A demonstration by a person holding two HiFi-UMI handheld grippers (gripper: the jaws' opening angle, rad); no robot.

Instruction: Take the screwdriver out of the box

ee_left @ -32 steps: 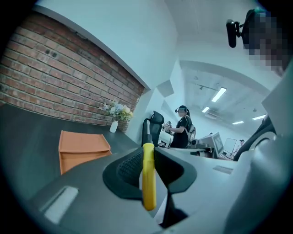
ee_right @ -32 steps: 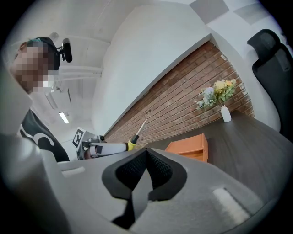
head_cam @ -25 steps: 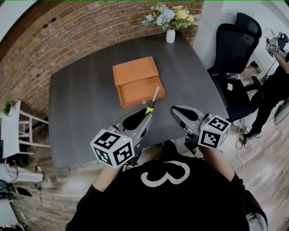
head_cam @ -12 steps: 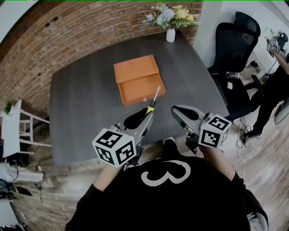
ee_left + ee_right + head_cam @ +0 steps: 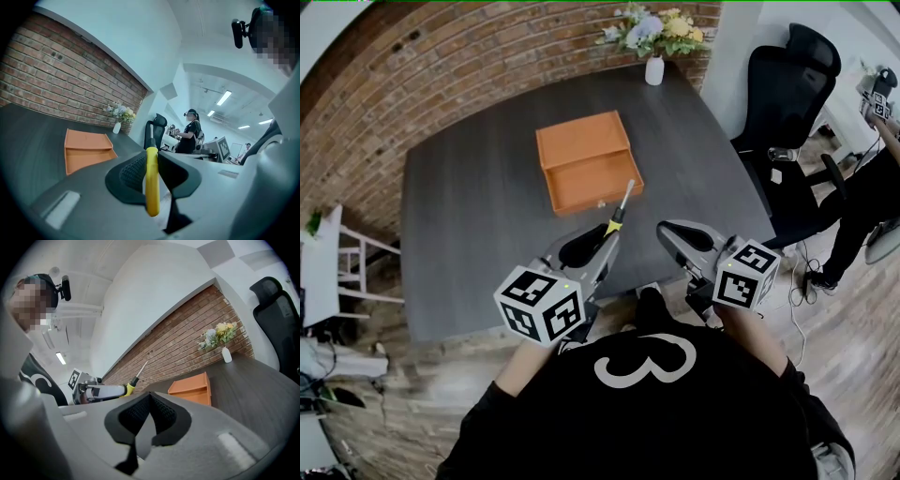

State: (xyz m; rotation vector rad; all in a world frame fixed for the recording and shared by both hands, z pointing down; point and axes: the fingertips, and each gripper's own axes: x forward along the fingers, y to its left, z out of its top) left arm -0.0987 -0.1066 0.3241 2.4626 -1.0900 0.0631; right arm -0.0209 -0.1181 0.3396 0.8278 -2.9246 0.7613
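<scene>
Head view: L gripper (image 5: 602, 242) clamps screwdriver (image 5: 617, 217) by its yellow handle, out of the orange box (image 5: 584, 161), shaft tip near the box's front corner. L gripper view: jaws part-closed on the handle. R gripper view: R gripper (image 5: 149, 398) jaws together, empty, roughly level beside L.

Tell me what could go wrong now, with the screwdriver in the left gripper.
1. The left gripper clamps only the yellow handle of the screwdriver. The long shaft sticks out in front, so it may pivot or slip.
2. Its tip points toward the orange box. A forward swing could knock it.
</scene>
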